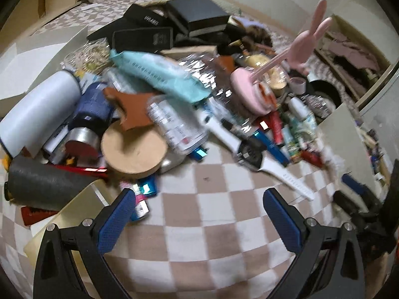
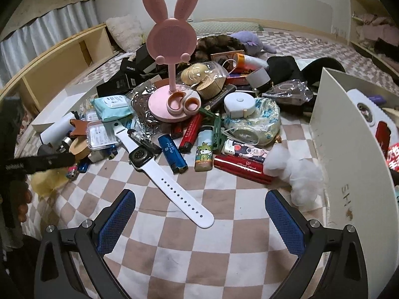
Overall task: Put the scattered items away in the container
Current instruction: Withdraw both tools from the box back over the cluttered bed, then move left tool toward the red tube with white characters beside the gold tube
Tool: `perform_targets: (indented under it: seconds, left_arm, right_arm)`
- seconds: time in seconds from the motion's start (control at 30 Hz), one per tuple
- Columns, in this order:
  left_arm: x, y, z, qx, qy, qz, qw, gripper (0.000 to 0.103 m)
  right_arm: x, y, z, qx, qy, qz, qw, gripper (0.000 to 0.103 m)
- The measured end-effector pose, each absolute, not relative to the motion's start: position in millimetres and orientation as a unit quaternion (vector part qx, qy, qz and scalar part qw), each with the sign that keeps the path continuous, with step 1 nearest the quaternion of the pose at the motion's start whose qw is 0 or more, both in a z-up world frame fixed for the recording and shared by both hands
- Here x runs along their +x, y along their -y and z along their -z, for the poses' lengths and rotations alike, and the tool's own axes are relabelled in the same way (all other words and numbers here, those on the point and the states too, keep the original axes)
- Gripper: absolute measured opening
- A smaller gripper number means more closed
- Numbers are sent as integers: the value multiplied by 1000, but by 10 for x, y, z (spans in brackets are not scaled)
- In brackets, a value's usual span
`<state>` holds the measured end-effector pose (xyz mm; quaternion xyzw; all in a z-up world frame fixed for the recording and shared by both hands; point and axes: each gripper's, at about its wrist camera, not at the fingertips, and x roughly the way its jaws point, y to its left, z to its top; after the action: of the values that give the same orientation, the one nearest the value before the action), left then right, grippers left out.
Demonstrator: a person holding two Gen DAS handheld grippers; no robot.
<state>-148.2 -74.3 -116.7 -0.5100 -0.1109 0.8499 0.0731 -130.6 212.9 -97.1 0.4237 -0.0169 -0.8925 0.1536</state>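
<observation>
A pile of scattered items lies on a checkered bedspread (image 2: 199, 244). A white-strapped smartwatch (image 2: 159, 167) lies at the pile's near edge, just beyond my right gripper (image 2: 199, 209), which is open and empty. The watch also shows in the left wrist view (image 1: 259, 157). A white container (image 2: 349, 154) stands at the right with several items inside. My left gripper (image 1: 198, 204) is open and empty over bare bedspread, short of a round cork disc (image 1: 133, 149). A pink bunny stand (image 2: 170, 57) rises upright from the pile's middle.
Blue (image 2: 172, 153) and red (image 2: 190, 132) lighters, a red tube (image 2: 242, 169), white cotton fluff (image 2: 296, 172), a wipes pack (image 2: 112, 106) and black boxes (image 1: 197, 12) crowd the pile. A white bottle (image 1: 37, 114) and grey roll (image 1: 42, 186) lie left. Wooden shelving (image 2: 49, 69) borders the bed.
</observation>
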Motion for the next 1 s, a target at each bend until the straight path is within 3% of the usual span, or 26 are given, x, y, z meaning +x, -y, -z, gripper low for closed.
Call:
perform_targets:
  seconds: [0.37,0.5,0.57,0.63,0.8,1.0]
  left_arm:
    - [-1297,779,1378,-563,89,-818,72,99]
    - [-1203,953,1387,-552,114,-824,53,82]
    - [-1195,1059,1355,-545,135,-826,49,80]
    - [-1194,1137,1321,-540,147,-827,48,70]
    - [-1209,1270,1221,-534,147,-832,43,61]
    - [-1212,1656,916,-503,72,-857,-86,62]
  right_arm:
    - [-1331,-2244,1088,434,63,883,166,103]
    - [-1328,-2265,1082,432,73,883,170,103]
    - [-1325,-2268,1081,431,75,883,170,103]
    - [-1323,-2272,1081,431,76,883,171,103]
    - [-1318,-2314,1085,430,87,883,169,103]
    - [-1322,-2353,1083,429,95,883,167,103]
